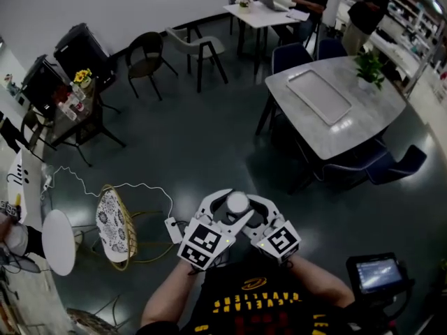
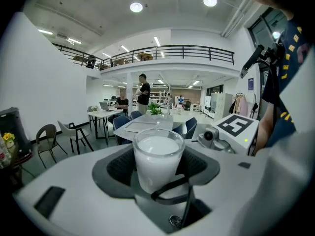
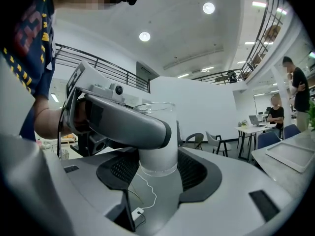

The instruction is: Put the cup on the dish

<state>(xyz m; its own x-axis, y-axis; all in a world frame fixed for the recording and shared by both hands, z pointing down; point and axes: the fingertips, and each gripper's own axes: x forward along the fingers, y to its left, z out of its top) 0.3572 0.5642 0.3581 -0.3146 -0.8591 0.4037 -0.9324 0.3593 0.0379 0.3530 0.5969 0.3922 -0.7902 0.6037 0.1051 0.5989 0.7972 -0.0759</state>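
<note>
- The left gripper [image 2: 157, 175] has its jaws closed in on a frosted glass cup [image 2: 157, 157], whose sides meet both dark pads.
- The right gripper [image 3: 156, 170] clasps the same cup from the other side.
- The cup is upright, in the air before the person's chest.
- Each marker cube [image 1: 204, 242] bears a black-and-white square code.
- Yellow lettering on the black shirt [image 1: 255, 299] seems to read "CAVALIERS".
- A tray [image 1: 318, 96] lies on the grey table [image 1: 363, 114].
</note>
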